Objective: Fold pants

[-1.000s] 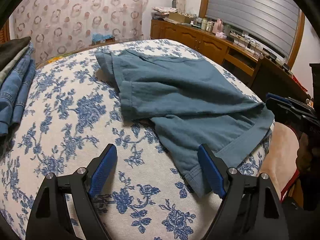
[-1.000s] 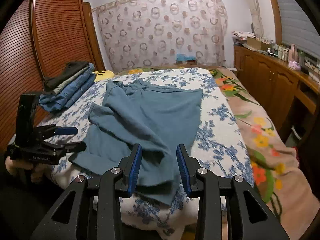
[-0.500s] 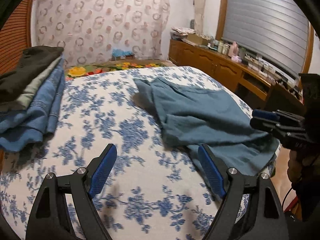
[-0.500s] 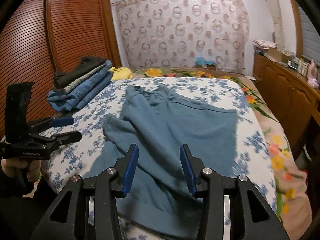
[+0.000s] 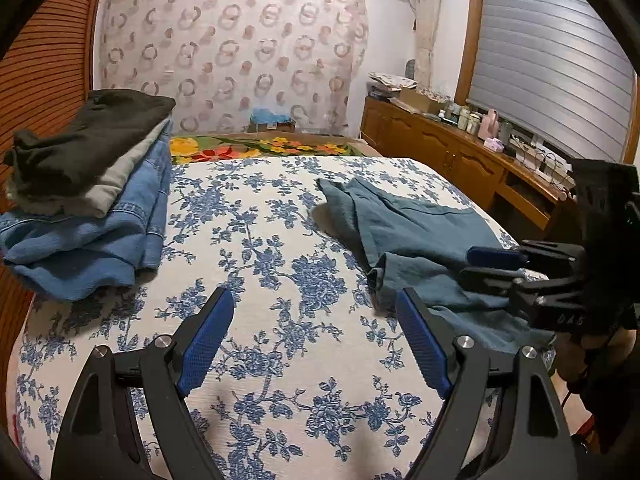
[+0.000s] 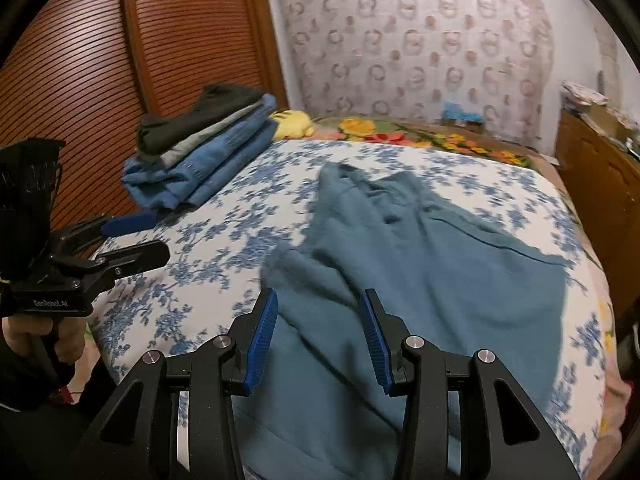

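The teal pants are lying rumpled on the floral bed, toward its right half as the left claw's camera is showing it, one near leg overlapping the other and hanging at the bed's front edge. Their long axis is running from the near edge toward the far curtain wall — waistband end pointing away, hems toward the person.

The left claw is standing wide open over bare bedspread, gripping nothing. The right claw is hovering above the near leg, jaws parted — having just been opening — with cloth below them, not pinched.

Risk, as judged: closing here is likely catching both overlapped layers, dragging the creases into the fold. The left claw is sitting well off the fabric, so a one-sided lift may be skewing the garment toward the stack of folded clothes.
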Demonstrator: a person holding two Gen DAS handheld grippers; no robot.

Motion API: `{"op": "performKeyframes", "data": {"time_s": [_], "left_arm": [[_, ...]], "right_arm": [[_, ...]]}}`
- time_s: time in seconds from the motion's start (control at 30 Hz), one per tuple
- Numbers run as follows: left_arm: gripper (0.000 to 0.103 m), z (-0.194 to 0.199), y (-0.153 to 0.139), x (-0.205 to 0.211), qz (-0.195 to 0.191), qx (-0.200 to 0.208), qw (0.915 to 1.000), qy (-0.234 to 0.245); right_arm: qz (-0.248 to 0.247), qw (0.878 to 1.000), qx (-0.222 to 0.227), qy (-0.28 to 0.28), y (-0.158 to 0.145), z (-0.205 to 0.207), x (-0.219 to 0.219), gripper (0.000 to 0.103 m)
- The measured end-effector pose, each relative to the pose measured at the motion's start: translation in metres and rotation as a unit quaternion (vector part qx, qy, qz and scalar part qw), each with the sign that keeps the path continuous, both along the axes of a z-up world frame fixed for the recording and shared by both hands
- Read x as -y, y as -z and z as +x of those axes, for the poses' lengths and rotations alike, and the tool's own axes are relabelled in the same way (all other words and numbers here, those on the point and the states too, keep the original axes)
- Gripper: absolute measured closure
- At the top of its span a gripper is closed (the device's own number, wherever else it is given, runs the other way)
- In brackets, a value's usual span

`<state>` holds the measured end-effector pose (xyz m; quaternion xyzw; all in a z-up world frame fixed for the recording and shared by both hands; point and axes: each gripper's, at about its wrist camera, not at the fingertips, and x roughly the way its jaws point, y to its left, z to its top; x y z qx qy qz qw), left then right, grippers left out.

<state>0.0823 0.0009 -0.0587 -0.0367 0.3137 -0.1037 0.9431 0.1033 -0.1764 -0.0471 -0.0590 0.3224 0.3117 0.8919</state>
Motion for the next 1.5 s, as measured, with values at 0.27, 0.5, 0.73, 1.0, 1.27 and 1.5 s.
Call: {"op": "performKeyframes", "data": {"time_s": [0.27, 0.5, 0.73, 1.0, 1.27, 1.5], "left_arm": [[0.019, -0.002, 0.002, -0.004, -0.001, 0.001, 1.0, -0.006], [0.019, -0.003, 0.005, -0.011, -0.004, 0.0, 0.9999, -0.011], [0.019, -0.005, 0.008, -0.015, -0.007, -0.004, 0.9998, -0.016], [0.019, -0.006, 0.012, -0.006, 0.0, -0.013, 0.9999, -0.004], [0.019, 0.007, 0.011, 0.025, 0.017, -0.021, 0.9989, 0.037], [0.019, 0.024, 0.014, 0.057, 0.038, -0.031, 0.9956, 0.079]], "right_arm": [[-0.02, 0.999, -0.014, -0.029, 0.01, 0.016, -0.026, 0.058], [-0.056, 0.997, -0.028, -0.051, 0.023, 0.037, -0.055, 0.059], [-0.1, 0.993, -0.026, -0.048, 0.035, 0.048, -0.078, 0.089], [-0.037, 0.999, 0.004, -0.029, 0.007, 0.043, -0.056, 0.099], [-0.03, 0.999, 0.022, 0.009, -0.009, 0.054, -0.029, 0.099], [-0.045, 0.998, 0.024, 0.043, -0.012, 0.066, -0.01, 0.099]]}}
